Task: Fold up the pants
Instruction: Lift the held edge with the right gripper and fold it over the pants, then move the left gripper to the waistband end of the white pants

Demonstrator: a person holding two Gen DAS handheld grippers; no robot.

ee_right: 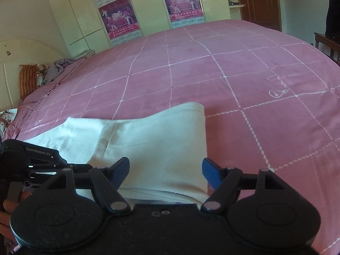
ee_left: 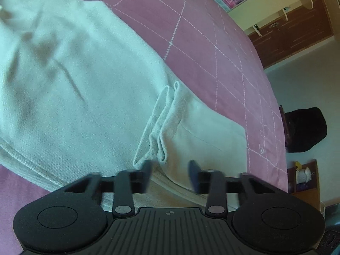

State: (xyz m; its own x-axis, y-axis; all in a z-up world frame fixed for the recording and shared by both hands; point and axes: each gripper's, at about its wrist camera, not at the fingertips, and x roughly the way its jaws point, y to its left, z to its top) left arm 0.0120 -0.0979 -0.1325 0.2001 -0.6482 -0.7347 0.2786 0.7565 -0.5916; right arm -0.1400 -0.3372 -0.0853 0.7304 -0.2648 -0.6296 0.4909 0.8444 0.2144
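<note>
Pale cream pants (ee_left: pixel 70 89) lie folded on a pink checked bedspread (ee_left: pixel 212 48). In the left wrist view a leg hem (ee_left: pixel 161 125) lies folded back over the cloth, just ahead of my left gripper (ee_left: pixel 171 175), which is open and empty above the pants' near edge. In the right wrist view the pants (ee_right: pixel 153 144) lie flat, with a straight edge on the right. My right gripper (ee_right: pixel 165 173) is open and empty, its blue fingers (ee_right: pixel 209 171) spread over the pants' near end. The left gripper's body (ee_right: pixel 31 163) shows at the left.
The bedspread (ee_right: pixel 212 68) stretches far ahead. Pillows and a crumpled cloth (ee_right: pixel 53 70) lie at the headboard on the left. A wardrobe with posters (ee_right: pixel 180 2) stands behind the bed. A dark bag (ee_left: pixel 303 129) and a small shelf (ee_left: pixel 303 176) stand past the bed's edge.
</note>
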